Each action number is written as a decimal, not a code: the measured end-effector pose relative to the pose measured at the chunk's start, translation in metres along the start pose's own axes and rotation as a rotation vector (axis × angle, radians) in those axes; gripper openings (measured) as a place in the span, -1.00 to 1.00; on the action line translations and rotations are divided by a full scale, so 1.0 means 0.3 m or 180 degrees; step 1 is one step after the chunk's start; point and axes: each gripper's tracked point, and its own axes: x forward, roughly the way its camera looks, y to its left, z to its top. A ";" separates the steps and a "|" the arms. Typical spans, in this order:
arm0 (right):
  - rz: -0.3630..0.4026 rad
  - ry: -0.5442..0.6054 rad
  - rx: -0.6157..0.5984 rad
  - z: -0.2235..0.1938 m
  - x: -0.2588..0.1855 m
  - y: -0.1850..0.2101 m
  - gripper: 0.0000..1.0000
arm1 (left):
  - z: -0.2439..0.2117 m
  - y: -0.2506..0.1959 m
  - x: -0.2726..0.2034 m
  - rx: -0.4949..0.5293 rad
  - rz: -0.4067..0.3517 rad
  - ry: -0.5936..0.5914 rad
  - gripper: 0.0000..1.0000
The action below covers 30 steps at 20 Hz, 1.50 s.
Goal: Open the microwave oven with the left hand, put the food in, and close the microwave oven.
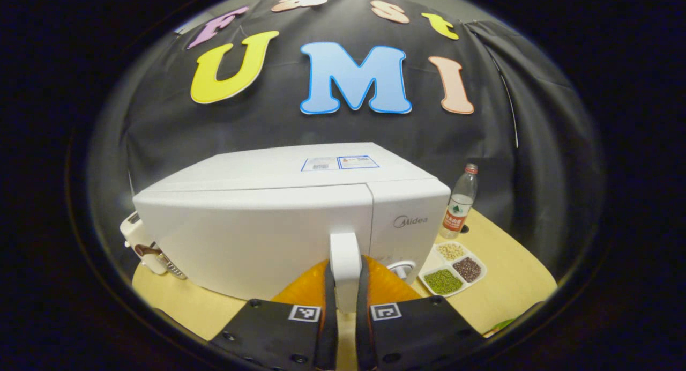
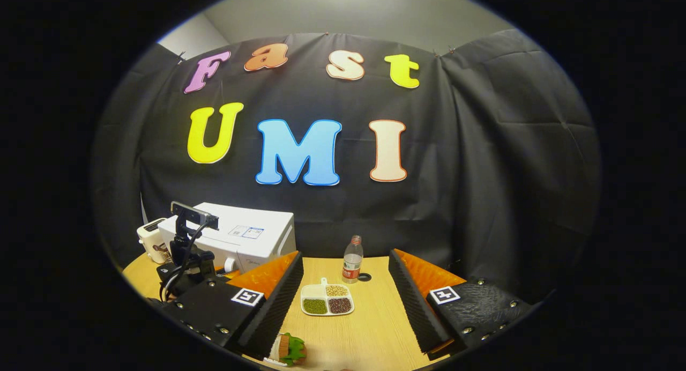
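The white microwave (image 1: 257,221) stands close in front in the left gripper view, its door looking flush with the body. My left gripper (image 1: 345,298) is shut on the door's upright white handle (image 1: 345,253), one finger on each side. In the right gripper view my right gripper (image 2: 344,259) is open with nothing between its fingers, hovering over the wooden table (image 2: 375,328). A small food item (image 2: 289,349) with green leaves lies on the table just below its left finger. The microwave (image 2: 252,237) sits at the far left there, with the left gripper's camera mount (image 2: 187,253) in front of it.
A white divided dish (image 2: 327,301) of green, tan and dark beans lies mid-table, to the right of the microwave (image 1: 453,269). A plastic water bottle (image 2: 352,259) stands behind it near the black cloth wall. A cream toaster (image 1: 142,242) sits left of the microwave.
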 end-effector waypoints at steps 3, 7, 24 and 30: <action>0.0004 -0.0039 -0.0004 0.015 -0.010 0.004 0.93 | -0.004 -0.001 0.001 0.0019 -0.0065 0.0058 -0.69; 0.0004 -0.0062 0.0022 0.021 -0.025 0.013 0.93 | -0.004 -0.002 -0.010 0.0023 -0.0108 0.0171 -0.77; 0.0240 -0.0184 0.0025 0.062 -0.130 0.201 0.94 | -0.188 0.109 -0.471 0.0163 -0.0571 0.0196 -0.85; 0.0420 -0.0161 0.0036 0.036 -0.206 0.327 0.93 | -0.259 0.236 -0.658 0.0254 -0.0618 0.0249 -0.80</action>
